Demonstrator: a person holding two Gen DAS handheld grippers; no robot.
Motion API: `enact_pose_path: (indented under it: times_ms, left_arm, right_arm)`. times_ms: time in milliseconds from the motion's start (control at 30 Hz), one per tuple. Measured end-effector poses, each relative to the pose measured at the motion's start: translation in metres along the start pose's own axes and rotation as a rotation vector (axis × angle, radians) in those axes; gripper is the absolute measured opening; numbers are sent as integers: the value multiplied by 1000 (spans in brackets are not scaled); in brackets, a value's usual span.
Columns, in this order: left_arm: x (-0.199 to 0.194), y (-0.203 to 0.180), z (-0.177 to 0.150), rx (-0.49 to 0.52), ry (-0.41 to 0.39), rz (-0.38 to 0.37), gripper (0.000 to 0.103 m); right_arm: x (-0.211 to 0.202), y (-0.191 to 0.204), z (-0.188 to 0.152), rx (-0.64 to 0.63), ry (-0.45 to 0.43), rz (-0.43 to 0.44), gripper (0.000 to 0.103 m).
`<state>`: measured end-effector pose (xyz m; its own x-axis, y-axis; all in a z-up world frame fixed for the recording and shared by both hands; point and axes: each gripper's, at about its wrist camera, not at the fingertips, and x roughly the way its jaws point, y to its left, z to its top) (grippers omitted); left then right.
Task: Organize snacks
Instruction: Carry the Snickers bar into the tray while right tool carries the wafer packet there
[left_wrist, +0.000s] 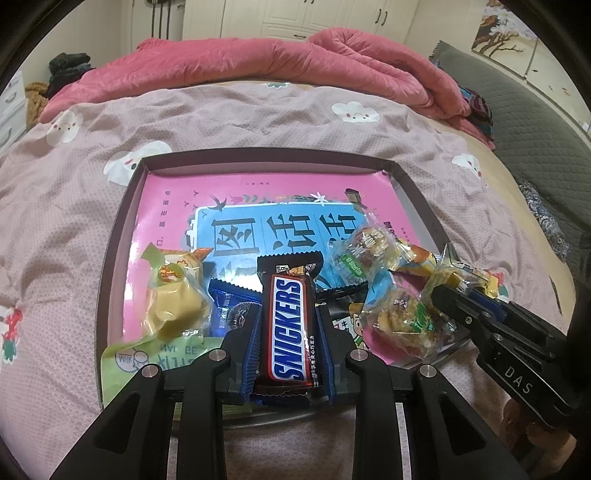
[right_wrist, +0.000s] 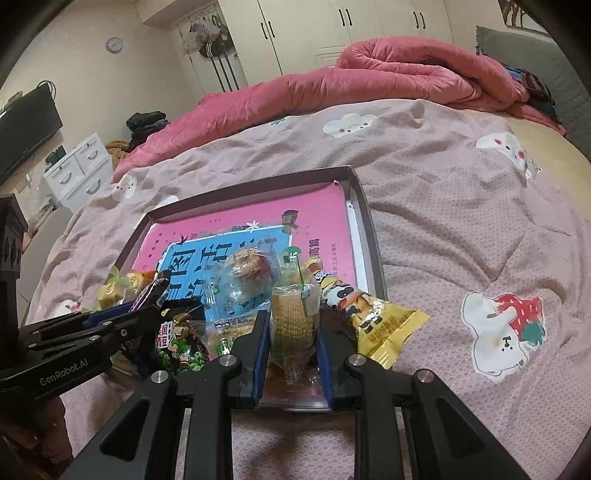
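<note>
Snacks lie heaped at the near end of a shallow dark-rimmed tray (left_wrist: 122, 206) that sits on a pink bedspread (left_wrist: 74, 221) printed with white animals. A pink book cover (left_wrist: 177, 192) lines the tray floor. The left gripper (left_wrist: 288, 328) pinches a Snickers bar (left_wrist: 290, 325) lengthwise between its blue pads, the bar pointing away over the pile. To its left lies a clear-wrapped yellow pudding cup (left_wrist: 173, 306), and behind the bar a blue cookie packet (left_wrist: 231, 306). The right gripper (right_wrist: 291, 328) is clamped on a clear-wrapped yellow cake (right_wrist: 293, 321) at the near right edge of the tray. Just right of it a yellow packet with a cow print (right_wrist: 373, 317) overhangs the tray rim. A rolled red quilt (right_wrist: 369, 81) lies across the far side of the bed.
</note>
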<state>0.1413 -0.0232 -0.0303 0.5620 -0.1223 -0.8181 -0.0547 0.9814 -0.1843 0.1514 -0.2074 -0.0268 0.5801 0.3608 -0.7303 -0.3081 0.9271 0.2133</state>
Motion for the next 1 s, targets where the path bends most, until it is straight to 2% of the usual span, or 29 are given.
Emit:
enact_pose_path:
  times_ms: [633, 1000]
  left_arm:
    - [3, 2, 0, -3, 3, -14, 29]
    - [3, 3, 0, -1, 2, -16, 29]
  right_arm:
    - [-5, 3, -1, -3, -11, 24, 26]
    - [-12, 4, -2, -18, -33, 5, 29]
